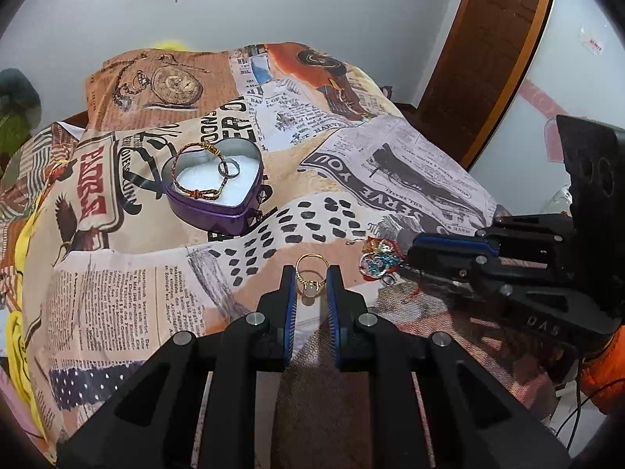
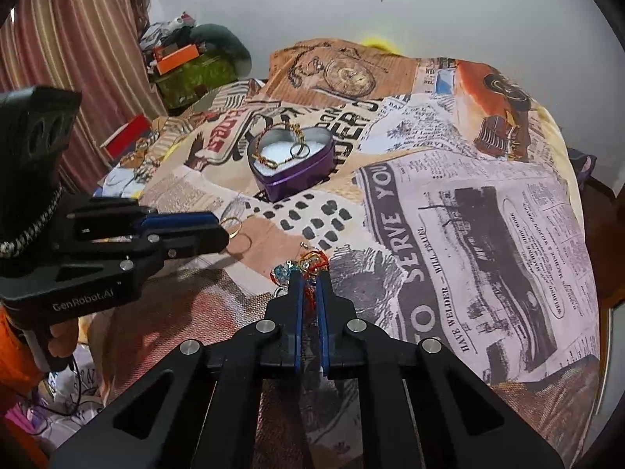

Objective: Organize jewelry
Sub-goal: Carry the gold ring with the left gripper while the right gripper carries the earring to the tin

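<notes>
Left tool [image 1: 310, 279] pinching a gold ring [image 1: 309, 278] between its blue pads, ring upright with its stone low, held just above the printed cloth [image 1: 390, 164]. Right tool [image 2: 308, 283] pressed together on a beaded, multicoloured charm [image 2: 299, 269] with red thread, near the front edge of the bed; jaws nearly touching, thread caught between the pads. Seen from the left wrist: same charm [image 1: 381, 260] lying on the cloth at the right tool's tips, just right of the ring. Seen from the right wrist: ring [image 2: 231, 226] showing at the left tool's tips, left of the charm.

Purple heart-shaped tin [image 1: 213, 191] standing open toward the middle of the bed, well apart from both tools, lined in white. Inside: a braided red-and-gold bracelet [image 1: 195, 191] leaning along the rim and a dark ring [image 1: 229, 167] on the white lining. Holding the left tool, a hand [image 2: 62, 338] with an orange sleeve at the lower left.
</notes>
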`<act>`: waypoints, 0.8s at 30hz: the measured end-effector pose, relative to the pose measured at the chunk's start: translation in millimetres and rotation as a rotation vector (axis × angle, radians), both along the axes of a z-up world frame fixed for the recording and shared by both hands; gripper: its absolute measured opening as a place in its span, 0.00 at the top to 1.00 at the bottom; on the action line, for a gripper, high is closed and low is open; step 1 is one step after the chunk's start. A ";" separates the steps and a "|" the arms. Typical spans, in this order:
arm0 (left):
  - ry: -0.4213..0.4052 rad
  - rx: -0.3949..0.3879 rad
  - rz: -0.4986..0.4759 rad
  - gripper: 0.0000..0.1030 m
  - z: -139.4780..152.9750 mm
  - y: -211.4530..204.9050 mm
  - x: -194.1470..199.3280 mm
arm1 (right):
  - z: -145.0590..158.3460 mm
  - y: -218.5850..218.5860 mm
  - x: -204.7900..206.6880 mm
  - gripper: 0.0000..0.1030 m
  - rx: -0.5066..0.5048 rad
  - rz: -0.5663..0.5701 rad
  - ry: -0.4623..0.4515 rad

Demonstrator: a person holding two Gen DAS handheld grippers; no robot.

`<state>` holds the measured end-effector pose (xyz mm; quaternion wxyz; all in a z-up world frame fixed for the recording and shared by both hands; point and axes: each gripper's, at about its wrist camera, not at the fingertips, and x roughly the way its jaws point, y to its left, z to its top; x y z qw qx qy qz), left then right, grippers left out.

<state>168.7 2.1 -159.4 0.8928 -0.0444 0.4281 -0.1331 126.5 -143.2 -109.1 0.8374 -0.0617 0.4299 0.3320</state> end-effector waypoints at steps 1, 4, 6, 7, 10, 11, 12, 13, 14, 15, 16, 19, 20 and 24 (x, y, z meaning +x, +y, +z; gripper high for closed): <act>-0.003 -0.001 -0.001 0.87 1.4 -0.9 -1.5 | 2.0 -0.2 -0.1 0.95 0.005 -0.002 -0.002; -0.013 -0.002 -0.004 0.87 5.6 -2.0 -5.4 | 9.9 -3.6 -0.9 0.96 0.019 -0.013 -0.014; -0.023 -0.001 -0.004 0.87 9.4 -2.4 -8.3 | 16.5 -7.0 -1.5 0.96 0.027 -0.025 -0.029; -0.026 -0.001 -0.003 0.87 10.7 -2.2 -8.5 | 18.8 -8.0 -1.9 0.96 0.026 -0.029 -0.037; -0.036 -0.003 0.000 0.87 14.3 -0.9 -11.5 | 22.7 -7.5 -2.2 0.96 0.002 -0.018 -0.057; -0.036 -0.005 0.002 0.87 14.8 -0.3 -12.3 | 22.1 -6.8 -2.6 0.96 -0.002 -0.015 -0.061; -0.035 -0.008 0.003 0.87 14.8 0.4 -13.0 | 19.9 -5.3 -2.6 0.95 -0.011 -0.010 -0.053; -0.034 -0.011 0.004 0.87 14.7 1.1 -13.9 | 17.3 -4.6 -1.9 0.94 -0.020 -0.004 -0.036; -0.033 -0.013 0.005 0.87 14.4 1.7 -14.7 | 13.3 -2.5 -0.6 0.93 -0.031 0.005 -0.006; -0.031 -0.014 0.006 0.87 13.7 2.0 -15.2 | 9.0 -0.3 0.8 0.88 -0.039 0.016 0.023; -0.029 -0.016 0.007 0.87 12.8 2.7 -16.0 | 6.8 0.0 0.8 0.82 -0.042 0.021 0.031; -0.022 -0.019 0.011 0.87 10.0 4.8 -18.0 | -3.2 4.7 3.0 0.78 -0.073 0.019 0.030; -0.019 -0.020 0.013 0.87 8.8 6.0 -18.7 | -7.5 6.4 5.9 0.78 -0.075 0.020 0.040; -0.007 -0.023 0.019 0.87 4.5 10.0 -18.9 | -17.4 8.1 12.2 0.78 -0.051 0.026 0.085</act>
